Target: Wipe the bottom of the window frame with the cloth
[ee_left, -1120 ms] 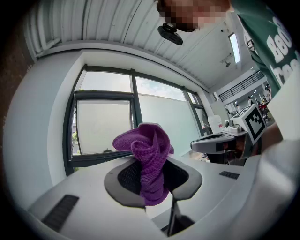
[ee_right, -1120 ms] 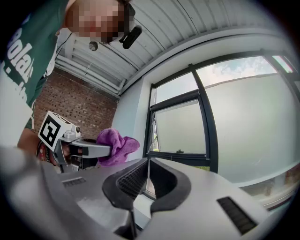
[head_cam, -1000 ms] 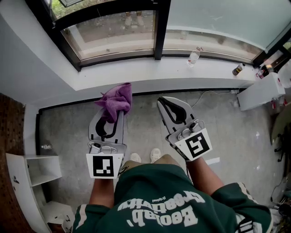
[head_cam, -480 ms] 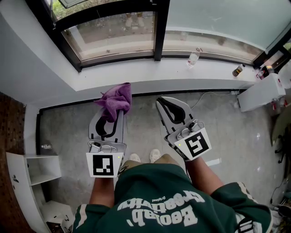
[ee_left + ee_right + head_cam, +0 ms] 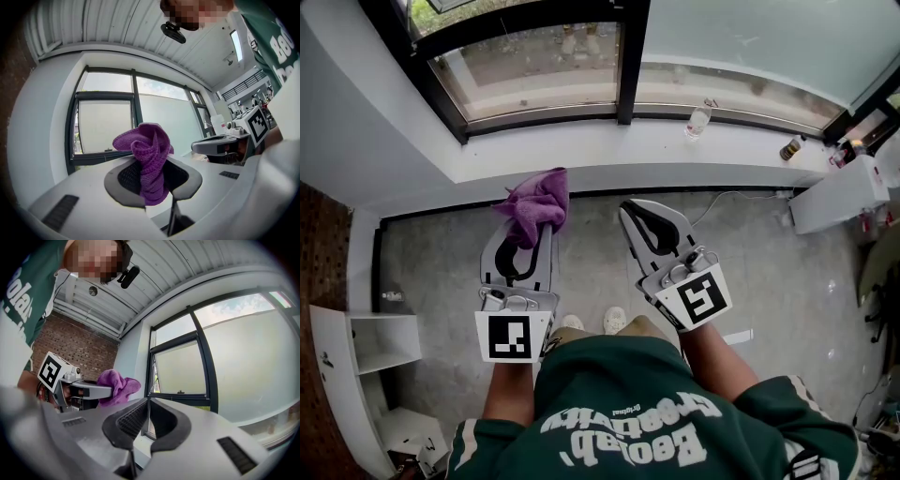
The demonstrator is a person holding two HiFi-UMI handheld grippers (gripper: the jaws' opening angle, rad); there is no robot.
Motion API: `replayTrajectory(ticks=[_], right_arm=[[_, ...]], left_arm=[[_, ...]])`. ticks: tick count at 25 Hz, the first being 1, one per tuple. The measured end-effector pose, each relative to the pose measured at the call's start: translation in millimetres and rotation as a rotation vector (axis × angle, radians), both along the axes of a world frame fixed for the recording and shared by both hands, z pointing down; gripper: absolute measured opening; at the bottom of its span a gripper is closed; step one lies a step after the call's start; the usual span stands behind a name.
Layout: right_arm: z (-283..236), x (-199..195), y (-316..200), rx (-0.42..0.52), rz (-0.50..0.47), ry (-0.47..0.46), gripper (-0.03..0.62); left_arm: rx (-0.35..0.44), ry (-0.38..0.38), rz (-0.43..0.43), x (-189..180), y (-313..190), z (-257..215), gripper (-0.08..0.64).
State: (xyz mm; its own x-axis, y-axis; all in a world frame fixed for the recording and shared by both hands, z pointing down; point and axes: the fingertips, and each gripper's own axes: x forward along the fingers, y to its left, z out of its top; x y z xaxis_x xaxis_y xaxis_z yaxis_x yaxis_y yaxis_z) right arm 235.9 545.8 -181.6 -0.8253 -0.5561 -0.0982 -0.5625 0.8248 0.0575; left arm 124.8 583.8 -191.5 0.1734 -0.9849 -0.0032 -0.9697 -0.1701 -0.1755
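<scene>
The left gripper (image 5: 528, 232) has its jaws clamped on a bunched purple cloth (image 5: 535, 204). The cloth shows against the near edge of the white sill (image 5: 609, 150), below the dark window frame (image 5: 581, 112) (whether it touches the sill is unclear). Just to the right, the right gripper (image 5: 636, 216) has its jaws together, holding nothing. A bottle (image 5: 698, 119) stands farther right on the sill.

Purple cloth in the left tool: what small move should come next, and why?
Probably carry the left tool forward and up to the black window frame's bottom rail: the crumpled purple knitted cloth is clamped in it but not yet touching the frame.
</scene>
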Motion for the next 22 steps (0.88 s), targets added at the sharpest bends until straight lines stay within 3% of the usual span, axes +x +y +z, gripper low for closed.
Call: replayTrajectory(ticks=[22], right_arm=[[9.5,25.0,-17.6,-0.007,0.001,-0.016,0.026]], left_arm=[[0.001,-0.027,0.002,28.3,-19.2,3.1,0.097]])
